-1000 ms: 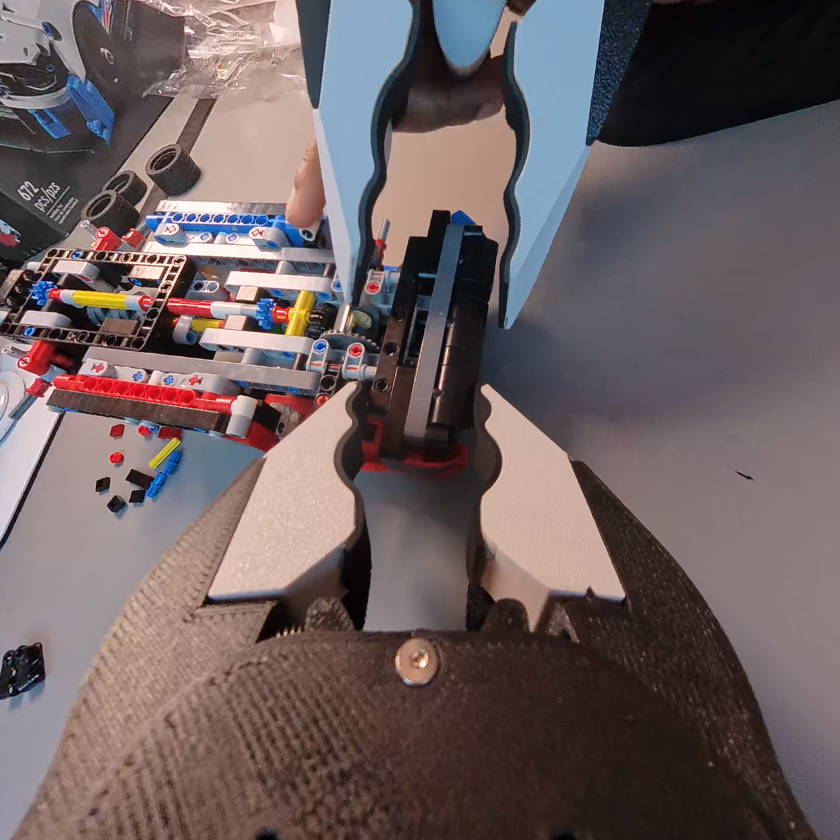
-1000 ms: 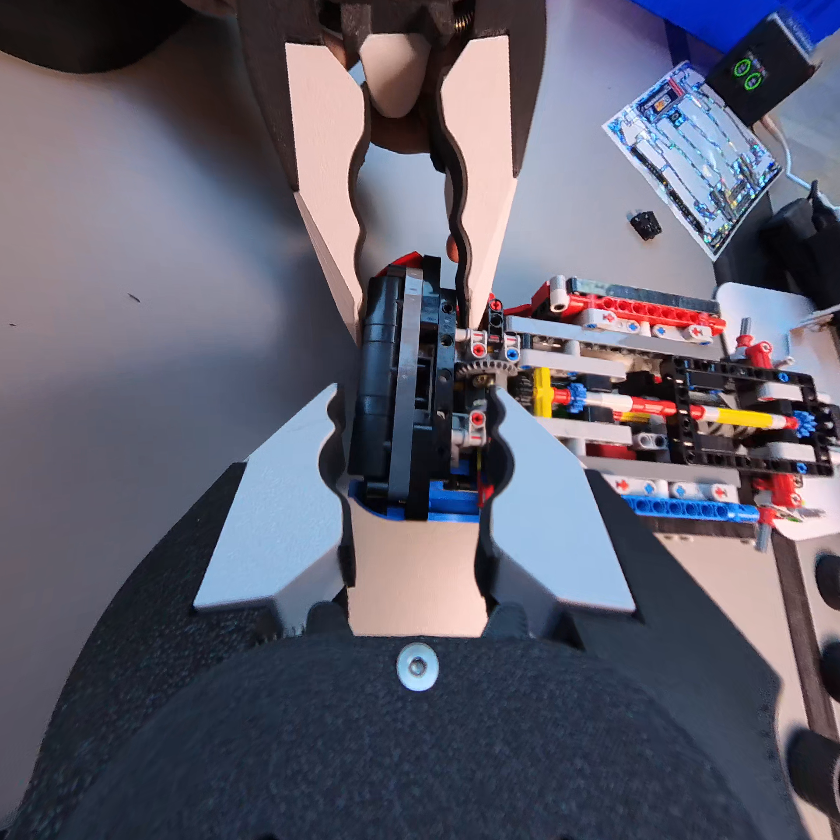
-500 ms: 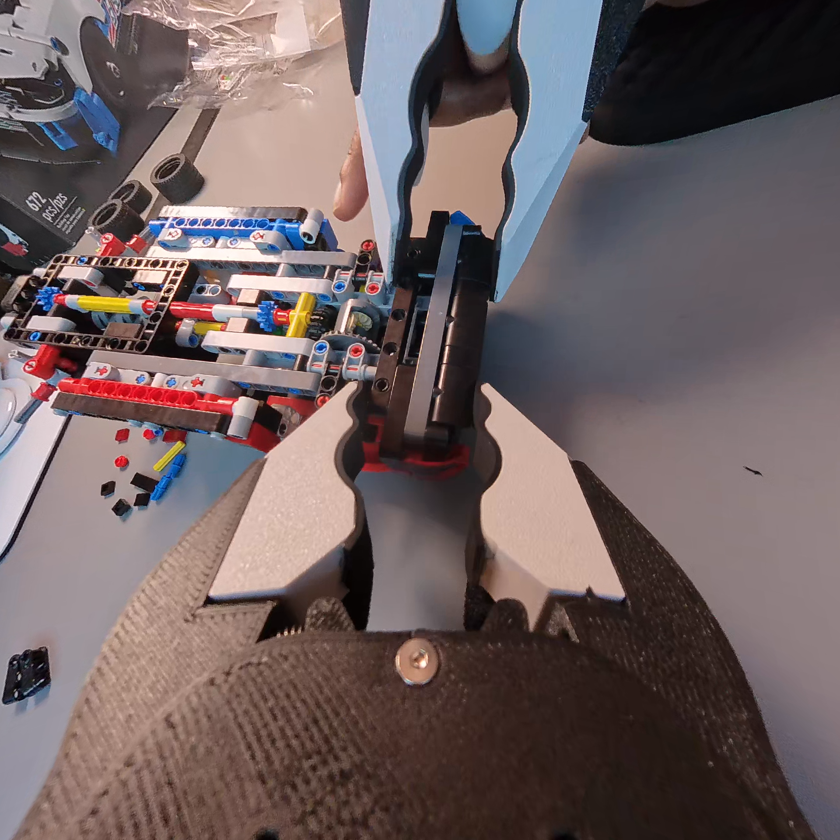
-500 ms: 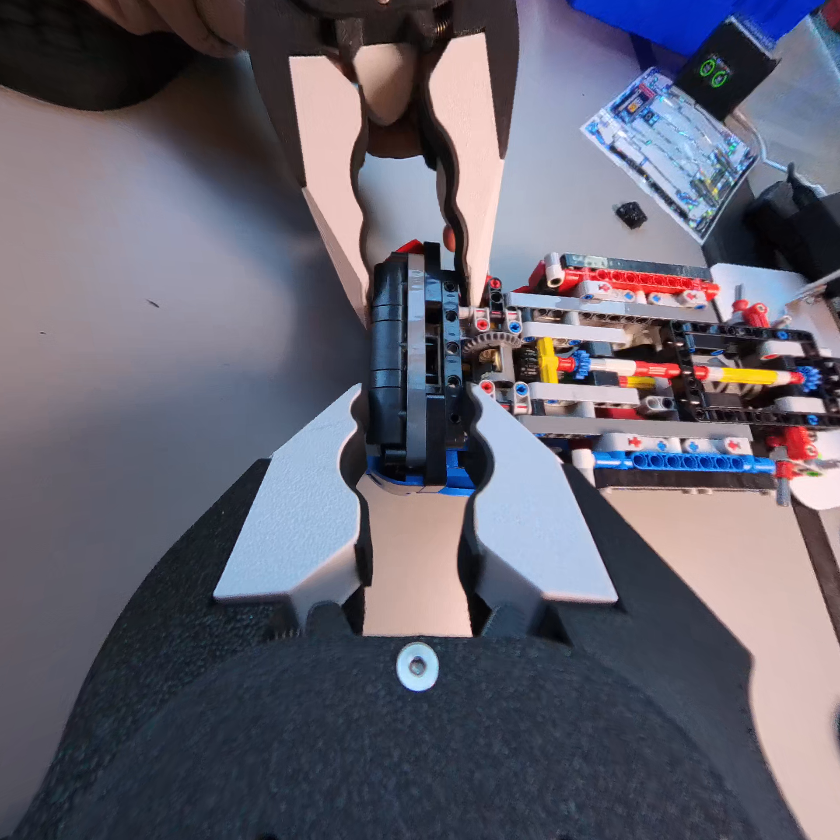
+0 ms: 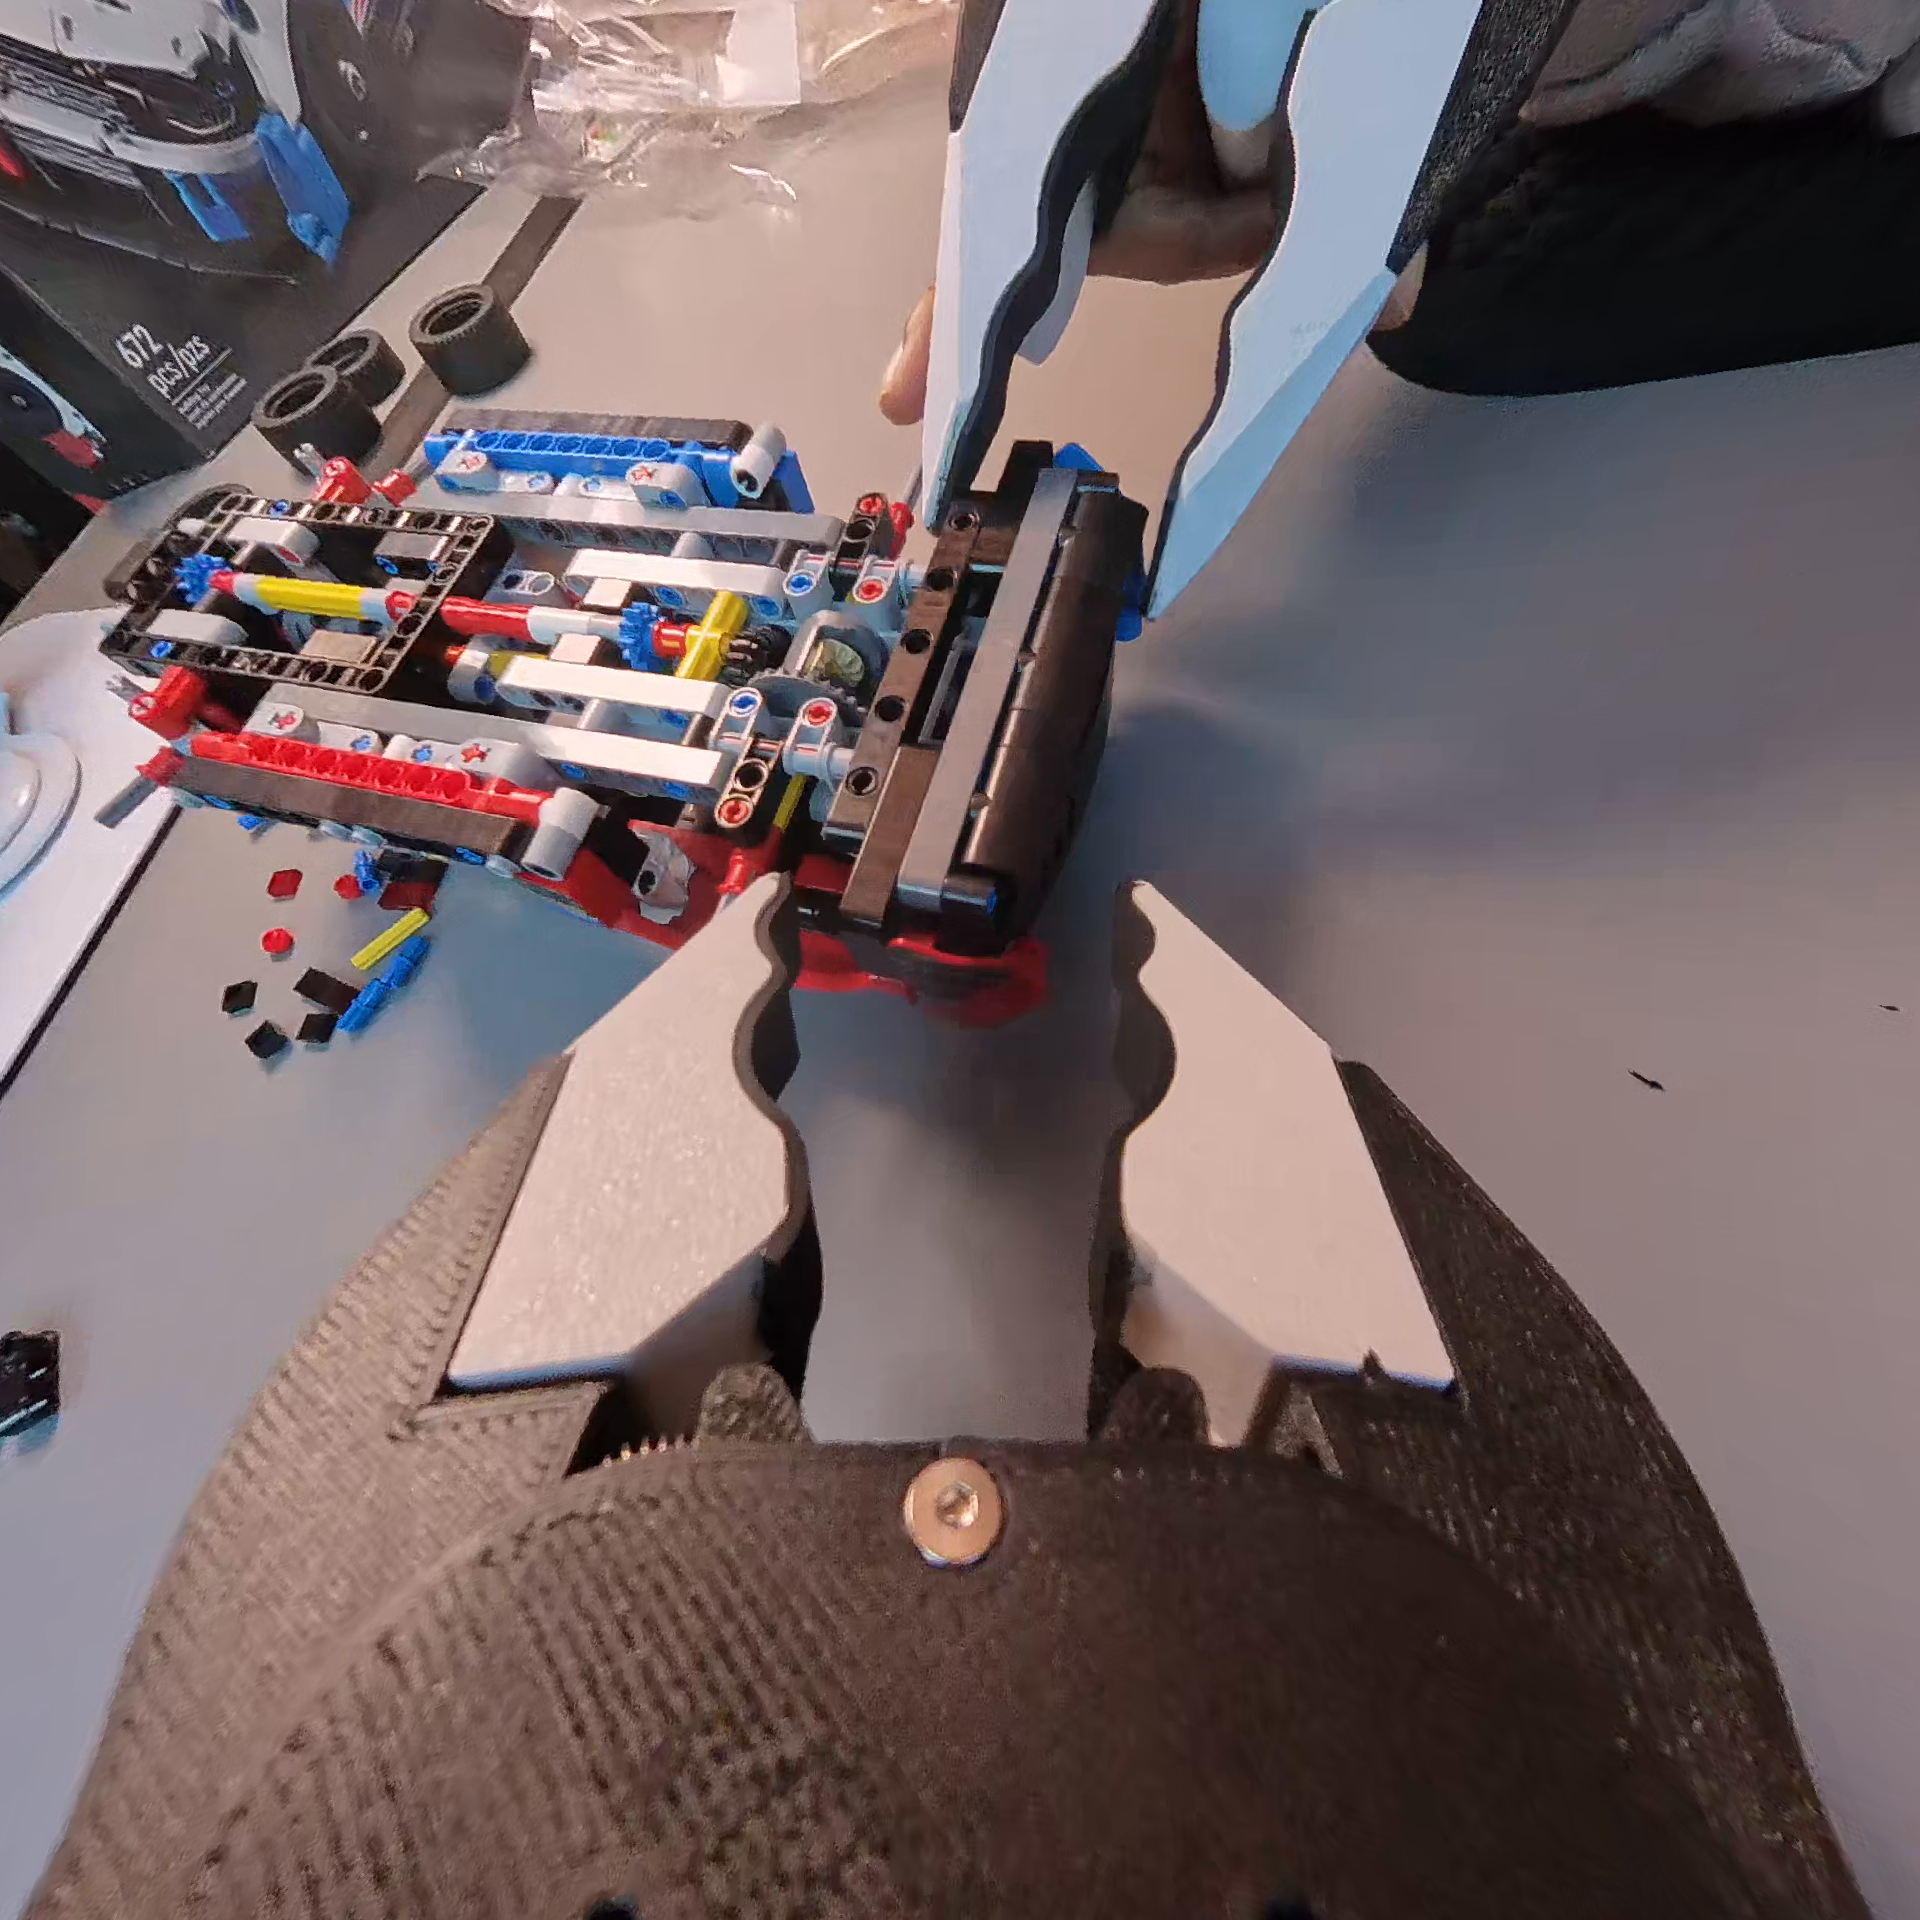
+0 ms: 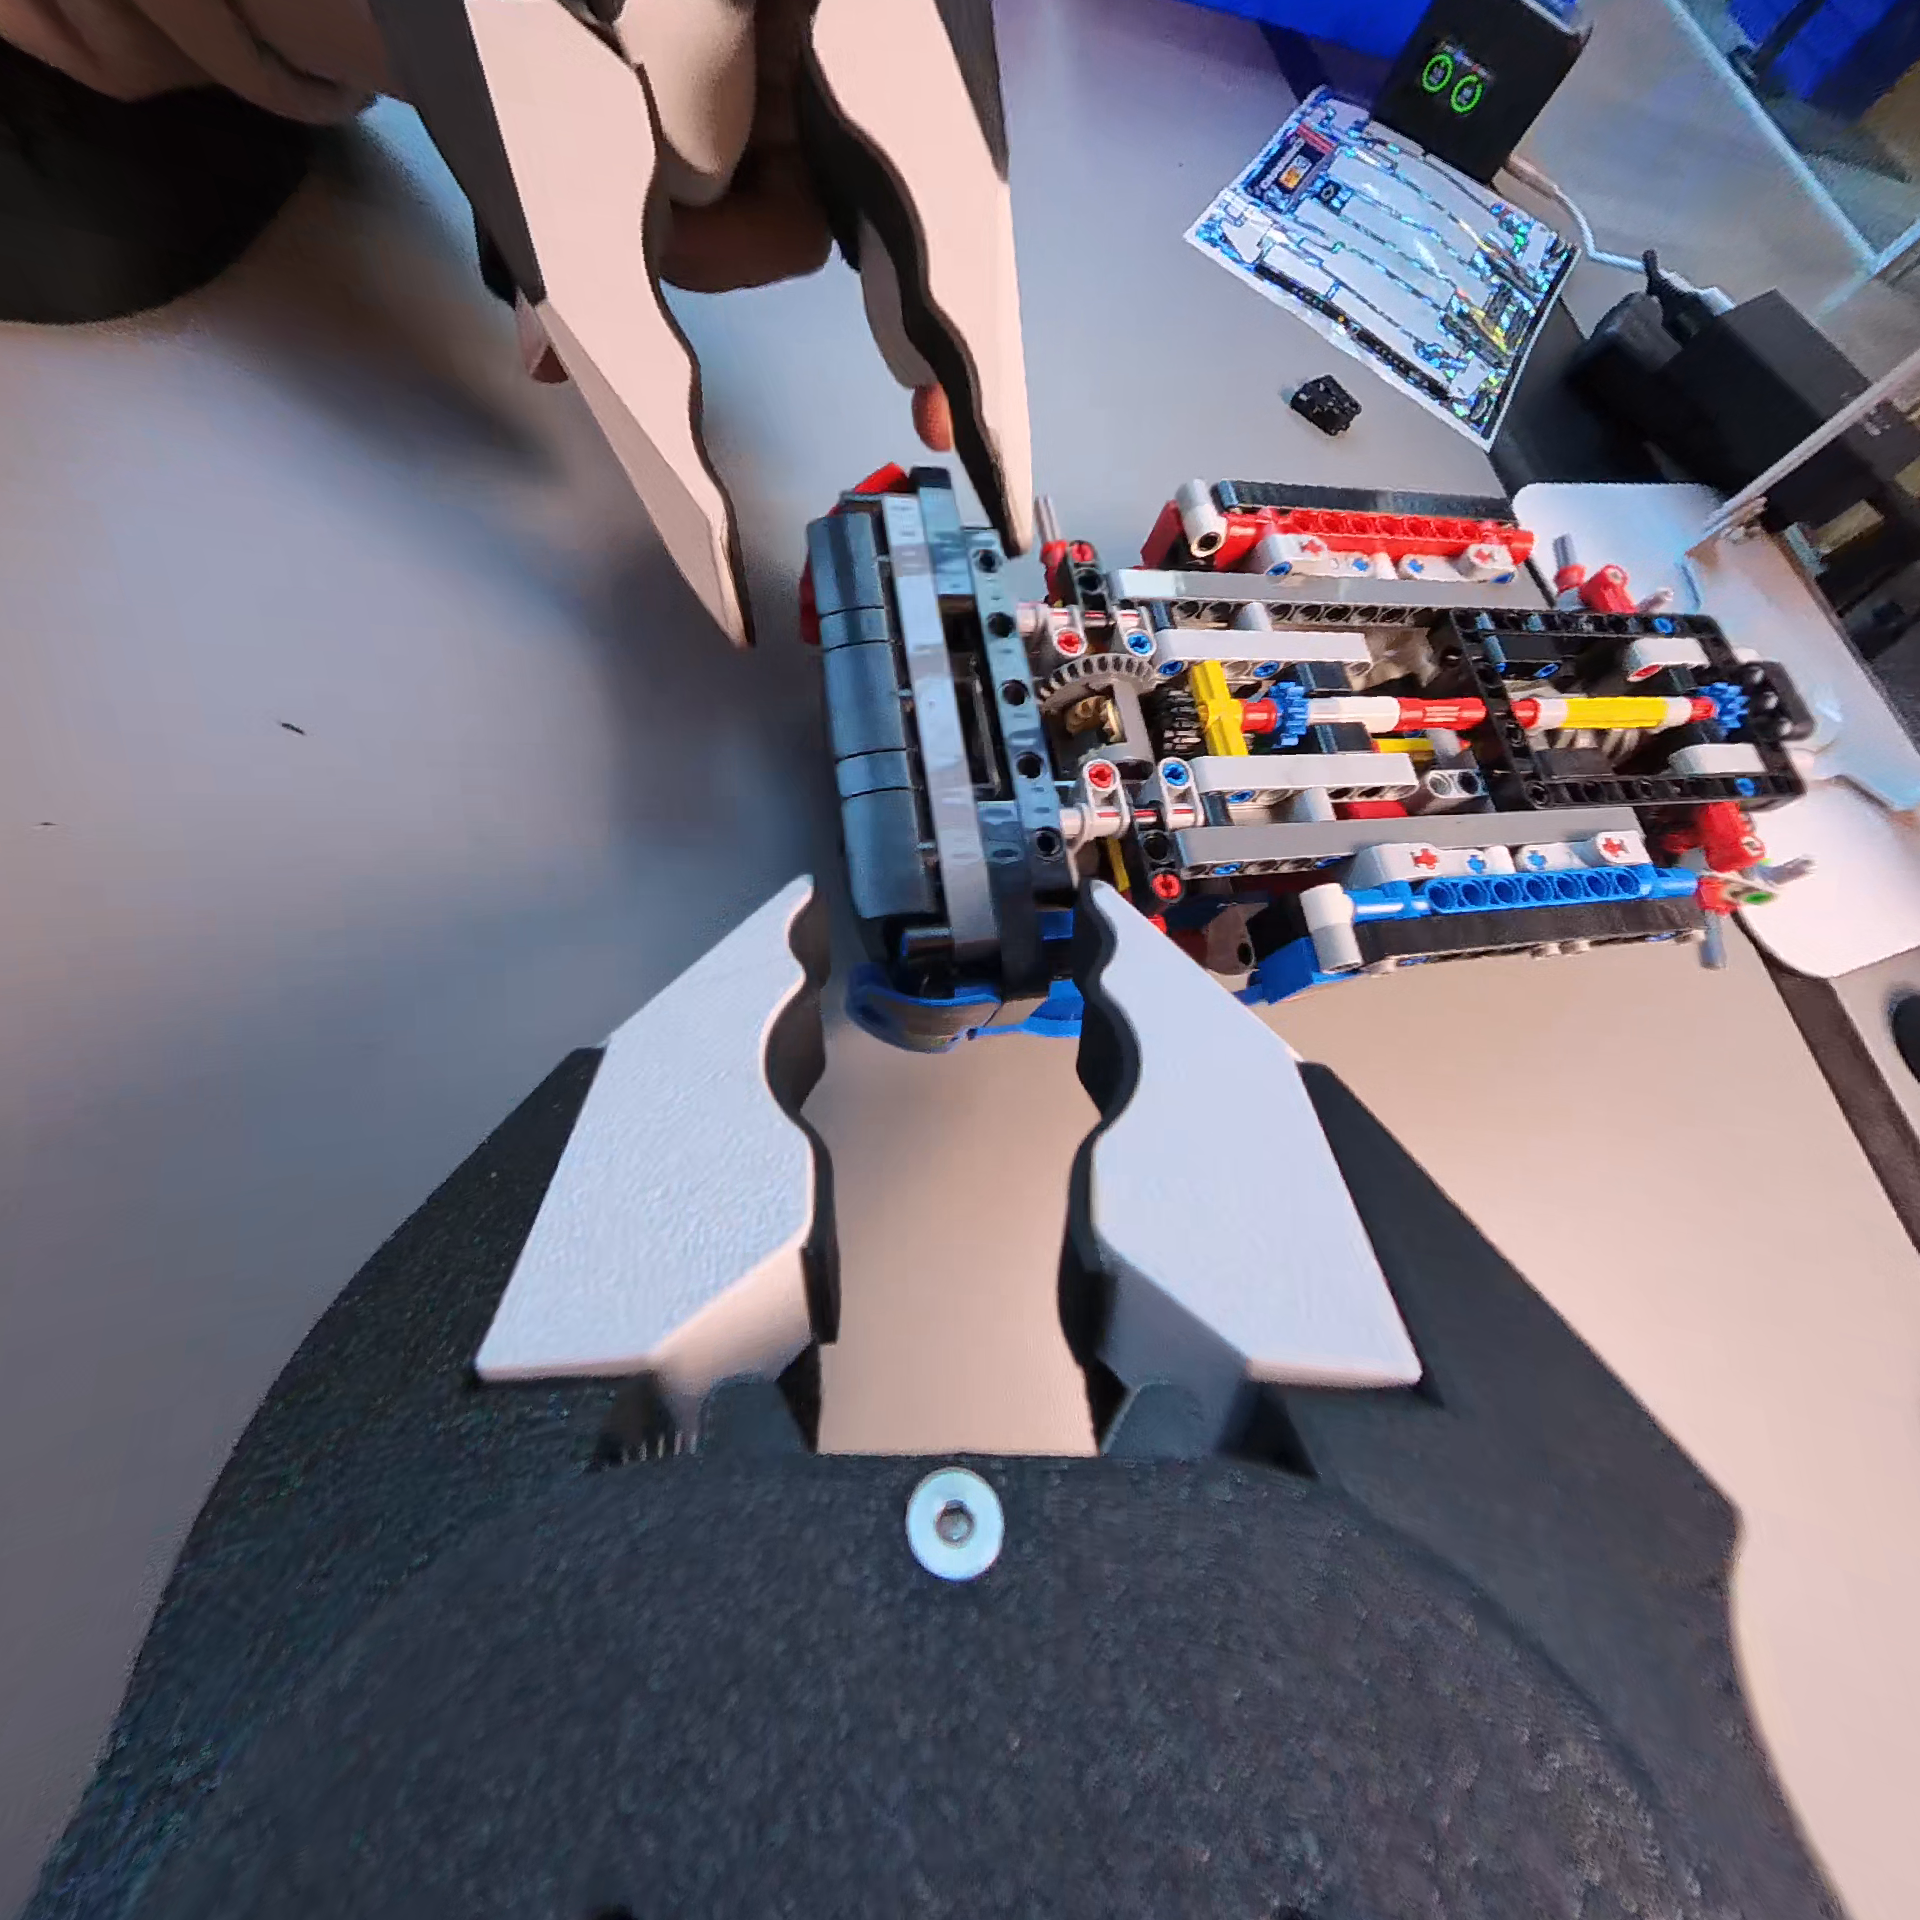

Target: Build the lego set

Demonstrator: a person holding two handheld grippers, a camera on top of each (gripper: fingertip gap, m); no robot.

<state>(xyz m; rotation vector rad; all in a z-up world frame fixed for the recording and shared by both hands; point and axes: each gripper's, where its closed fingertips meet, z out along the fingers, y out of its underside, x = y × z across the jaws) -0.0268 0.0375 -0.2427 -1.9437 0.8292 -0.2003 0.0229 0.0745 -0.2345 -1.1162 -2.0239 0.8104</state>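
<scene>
Lego chassis (image 5: 582,665) lies flat on the smooth grey desk (image 5: 1507,831): long open frame of studless beams in grey, black, red and blue, with yellow and red axles down the middle and a small toothed gear near one end. That end carries a blocky black module (image 5: 997,686), ribbed on its outer face, with a curved red piece under one corner and a curved blue one under the other.

Left claw (image 5: 956,904): matte grey fingers with wavy inner edges, textured black body. Spread wide, holding nothing, tips at the red corner of the module; contact cannot be told.

Right claw (image 6: 945,904): same build, also wide and empty, tips flanking the blue corner; whether they touch is unclear.

Loose small parts (image 5: 322,966) in black, red, yellow and blue lie beside the chassis. Three black ribbed tyres (image 5: 384,364) stand near the printed box (image 5: 156,187), cut off by the frame. Crumpled clear bags (image 5: 665,94) are blurred. Shiny sticker sheet (image 6: 1382,249) lies beyond the chassis in the right wrist view.
</scene>
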